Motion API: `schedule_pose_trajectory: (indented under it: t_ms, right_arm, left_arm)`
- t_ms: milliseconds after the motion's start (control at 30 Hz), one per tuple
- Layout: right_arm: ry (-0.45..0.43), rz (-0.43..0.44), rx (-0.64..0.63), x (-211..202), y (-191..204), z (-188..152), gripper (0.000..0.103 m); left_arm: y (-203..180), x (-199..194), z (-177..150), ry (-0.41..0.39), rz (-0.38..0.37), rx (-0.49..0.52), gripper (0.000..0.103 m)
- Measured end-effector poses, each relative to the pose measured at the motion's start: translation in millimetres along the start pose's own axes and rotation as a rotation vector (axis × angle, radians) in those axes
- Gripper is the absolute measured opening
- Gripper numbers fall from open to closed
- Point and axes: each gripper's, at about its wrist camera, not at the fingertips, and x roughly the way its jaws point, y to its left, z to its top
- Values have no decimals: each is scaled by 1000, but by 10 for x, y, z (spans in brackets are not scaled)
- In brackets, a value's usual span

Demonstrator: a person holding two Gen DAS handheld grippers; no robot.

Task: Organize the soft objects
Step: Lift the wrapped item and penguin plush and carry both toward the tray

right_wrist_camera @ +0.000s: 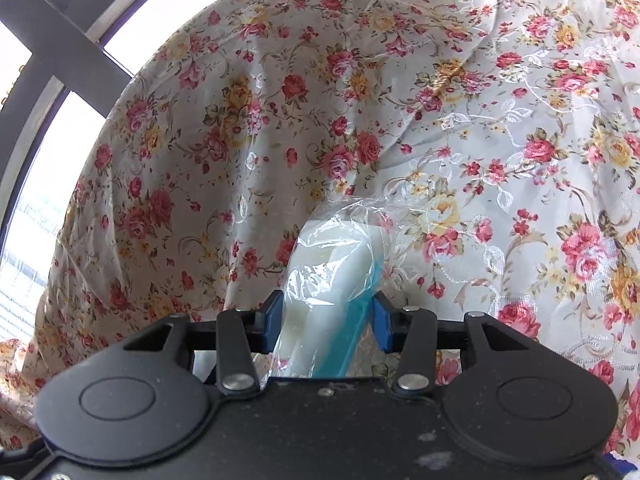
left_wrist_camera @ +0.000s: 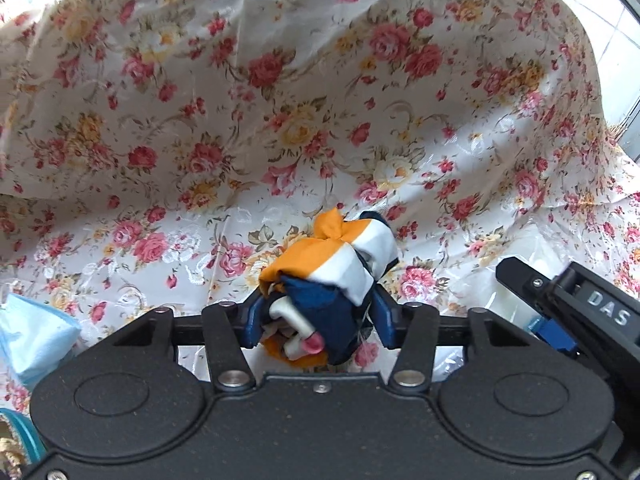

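Note:
My left gripper (left_wrist_camera: 318, 316) is shut on a small soft toy (left_wrist_camera: 332, 276) in orange, white and navy cloth, held just above the floral cloth (left_wrist_camera: 240, 120). My right gripper (right_wrist_camera: 324, 320) is shut on a white and blue sponge wrapped in clear plastic (right_wrist_camera: 332, 264), which sticks out forward between the blue pads. The right gripper's black body (left_wrist_camera: 576, 304) also shows at the right edge of the left wrist view, close beside the left one.
The floral cloth (right_wrist_camera: 480, 120) covers the surface and rises in folds behind both grippers. A light blue soft item (left_wrist_camera: 32, 336) lies at the left edge. A dark window frame (right_wrist_camera: 52, 40) stands at the upper left of the right wrist view.

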Motion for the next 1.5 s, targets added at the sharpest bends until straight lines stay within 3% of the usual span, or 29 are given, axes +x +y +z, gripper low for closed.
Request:
schedule_pose_trajectory:
  t_ms: [200, 367, 433, 467, 667, 733, 833, 900, 967, 1000, 1067, 1100, 1200, 1500]
  right_arm:
    - [8, -32, -90, -129, 86, 131, 44]
    - [37, -62, -54, -324, -171, 306, 42]
    - [50, -82, -40, -368, -296, 386, 42]
    - [56, -92, -32, -385, -363, 423, 42]
    - [82, -142, -9, -428, -686, 544, 42]
    - [102, -153, -22, -399, -739, 551, 42]
    - [109, -158, -48, -381, -771, 531, 44]
    - [108, -161, -75, -369, -736, 508, 56]
    - [110, -171, -102, -346, -681, 484, 62]
    - [110, -177, -117, -329, -650, 469, 65]
    - [104, -203, -165, -300, -575, 428, 65]
    - [100, -220, -193, -288, -539, 404, 60]
    - [92, -229, -242, -285, -505, 374, 50]
    - [13, -246, -241, -720, -783, 599, 50]
  left_arm:
    - [-73, -298, 3, -45, -13, 29, 47]
    - [-223, -388, 21, -71, -14, 71, 50]
    - [-262, -372, 27, -65, -3, 82, 72]
    - [-276, -351, 27, -51, 5, 91, 76]
    - [-263, -179, -14, -29, 88, 90, 85]
    - [-245, -116, -39, -14, 79, 92, 91]
    - [-267, -9, -54, 19, 56, 125, 91]
    - [-306, 65, -55, 40, 42, 139, 89]
    - [-340, 139, -55, 67, 19, 147, 72]
    - [-348, 171, -59, 80, 4, 146, 59]
    - [-353, 219, -65, 108, -53, 131, 48]
    - [-363, 219, -69, 108, -62, 124, 44]
    - [-439, 180, -82, 88, -42, 153, 43]
    - [-627, 10, -17, 60, -83, 140, 42]
